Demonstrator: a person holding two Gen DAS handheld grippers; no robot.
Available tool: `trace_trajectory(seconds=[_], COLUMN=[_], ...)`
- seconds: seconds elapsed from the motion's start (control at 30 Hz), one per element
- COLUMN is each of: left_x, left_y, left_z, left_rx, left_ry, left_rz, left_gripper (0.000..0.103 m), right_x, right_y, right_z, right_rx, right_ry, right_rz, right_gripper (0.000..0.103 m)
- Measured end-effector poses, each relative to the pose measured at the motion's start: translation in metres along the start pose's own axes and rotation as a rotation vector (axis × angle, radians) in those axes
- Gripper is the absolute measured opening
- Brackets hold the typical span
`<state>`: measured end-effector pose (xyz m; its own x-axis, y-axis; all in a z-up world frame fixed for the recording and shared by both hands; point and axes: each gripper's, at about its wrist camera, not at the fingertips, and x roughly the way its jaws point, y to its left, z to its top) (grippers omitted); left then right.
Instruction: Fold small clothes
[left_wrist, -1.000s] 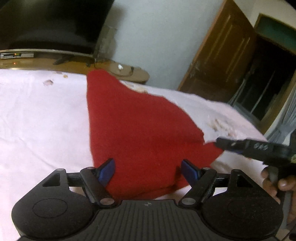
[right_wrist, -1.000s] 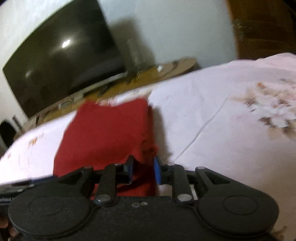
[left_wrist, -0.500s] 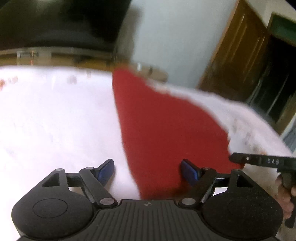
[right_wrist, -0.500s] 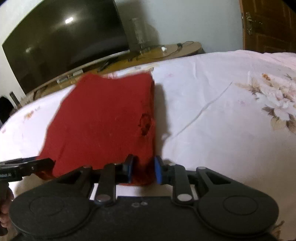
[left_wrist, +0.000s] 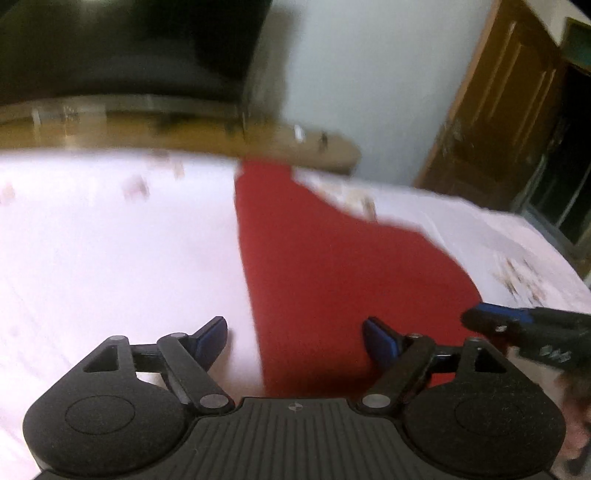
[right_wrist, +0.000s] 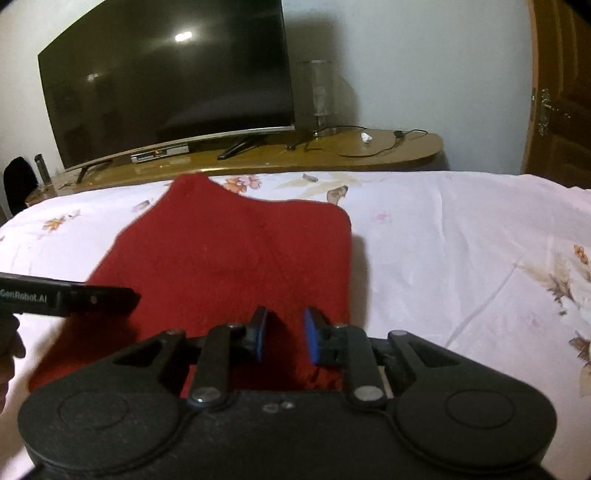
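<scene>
Bedroom setting: a bed under a pale pink floral sheet (right_wrist: 443, 236) fills both views, with a long wooden TV table (right_wrist: 369, 151) along the white wall behind it. On that table I see a large curved black television (right_wrist: 166, 77), a clear glass cylinder (right_wrist: 319, 96), a dark cable (right_wrist: 376, 142) and a small white scrap (right_wrist: 366, 137). A brown wooden door (right_wrist: 561, 92) stands at the right.

Task item: a small red knit garment (right_wrist: 236, 258) lies flat on the sheet, its far end tapering toward the TV table.

Right tongs (right_wrist: 284, 334): blue pads parted by a narrow gap, released, hovering over the garment's near right part; I see nothing pinched between them. In the left wrist view their tip sits at the garment's near right corner (left_wrist: 487, 314); that view is motion-blurred, so I cannot tell whether it touches.

Left tongs (left_wrist: 295, 338): spread wide, released. The garment's left edge (left_wrist: 332, 277) runs between the fingers, left pad over bare sheet (left_wrist: 110, 258), right pad over red fabric. From the right wrist view, the left tongs' black finger (right_wrist: 103, 297) reaches in over the garment's left edge, partly covering it.
</scene>
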<state>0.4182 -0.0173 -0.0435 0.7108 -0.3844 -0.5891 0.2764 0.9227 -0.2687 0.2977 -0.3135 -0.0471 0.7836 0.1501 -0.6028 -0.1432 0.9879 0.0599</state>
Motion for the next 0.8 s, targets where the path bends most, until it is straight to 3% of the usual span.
trace_trajectory(seconds=[0.1, 0.23, 0.3, 0.33, 0.37, 0.4, 0.43, 0.7, 0.8], left_x=[0.005, 0.036, 0.062, 0.069, 0.071, 0.074, 0.074, 0.061, 0.037], left_y=[0.004, 0.001, 0.003, 0.004, 0.003, 0.002, 0.001, -0.003, -0.002], left_z=[0.018, 0.040, 0.044, 0.040, 0.036, 0.036, 0.035, 0.041, 0.039], left_rx=[-0.028, 0.009, 0.020, 0.014, 0.011, 0.017, 0.014, 0.037, 0.063], left_ry=[-0.029, -0.003, 0.108, 0.133, 0.131, 0.128, 0.125, 0.107, 0.087], left_rz=[-0.017, 0.047, 0.064, 0.061, 0.077, 0.086, 0.089, 0.100, 0.050], left_gripper=[0.081, 0.081, 0.083, 0.092, 0.095, 0.097, 0.097, 0.097, 0.097], right_x=[-0.007, 0.020, 0.038, 0.057, 0.061, 0.065, 0.067, 0.055, 0.031], right_y=[-0.007, -0.013, -0.014, -0.015, -0.014, -0.017, -0.018, -0.033, -0.045], right_z=[0.017, 0.041, 0.046, 0.045, 0.037, 0.033, 0.031, 0.028, 0.028], right_rx=[0.001, 0.016, 0.003, -0.002, -0.007, -0.007, 0.002, 0.123, 0.181], right_ry=[-0.097, -0.109, -0.077, 0.009, 0.076, 0.053, 0.056, 0.030, 0.013], right_rz=[0.013, 0.002, -0.005, -0.018, -0.022, -0.027, -0.035, 0.026, 0.083], right_gripper=[0.028, 0.032, 0.040, 0.042, 0.043, 0.053, 0.057, 0.056, 0.058])
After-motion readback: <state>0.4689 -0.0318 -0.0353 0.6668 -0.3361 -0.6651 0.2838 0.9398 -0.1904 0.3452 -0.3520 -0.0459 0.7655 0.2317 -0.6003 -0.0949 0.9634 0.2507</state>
